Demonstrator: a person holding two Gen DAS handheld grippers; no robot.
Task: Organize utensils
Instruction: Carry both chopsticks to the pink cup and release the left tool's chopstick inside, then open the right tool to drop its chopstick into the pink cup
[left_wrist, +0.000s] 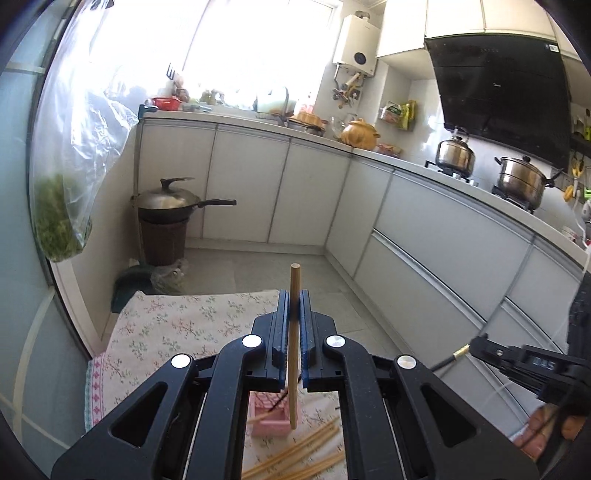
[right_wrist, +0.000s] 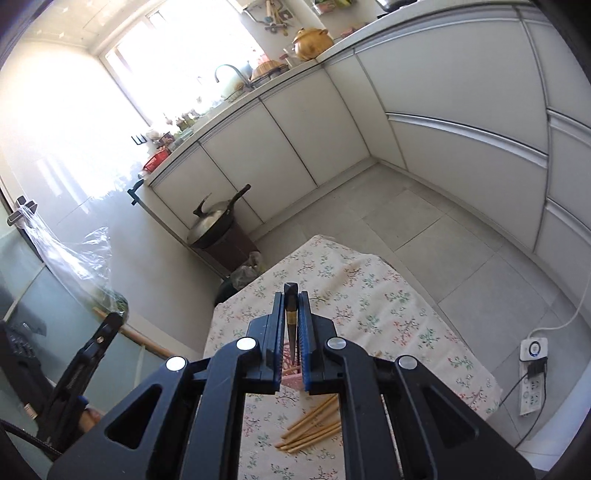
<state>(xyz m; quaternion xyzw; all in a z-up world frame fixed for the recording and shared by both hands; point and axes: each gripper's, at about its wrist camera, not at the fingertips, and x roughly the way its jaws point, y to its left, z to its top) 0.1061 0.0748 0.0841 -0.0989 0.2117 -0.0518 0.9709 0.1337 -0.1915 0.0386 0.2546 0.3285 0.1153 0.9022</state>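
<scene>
My left gripper (left_wrist: 294, 308) is shut on a light bamboo chopstick (left_wrist: 294, 347) that stands nearly upright above a pink utensil holder (left_wrist: 269, 421). A dark chopstick and a bamboo one lie in the holder. My right gripper (right_wrist: 291, 306) is shut on a dark chopstick with a gold band (right_wrist: 291, 325), held above the same pink holder (right_wrist: 291, 380). Several loose bamboo chopsticks (left_wrist: 303, 456) lie on the floral tablecloth (left_wrist: 166, 332) in front of the holder; they also show in the right wrist view (right_wrist: 314, 428). The right gripper shows at the right edge of the left wrist view (left_wrist: 517, 360).
The small table with the floral cloth (right_wrist: 388, 302) stands in a kitchen with white cabinets (left_wrist: 424, 229). A wok on a brown bin (left_wrist: 166, 218) stands by the wall. A plastic bag of greens (left_wrist: 62, 206) hangs at the left. A power strip (right_wrist: 532, 380) lies on the floor.
</scene>
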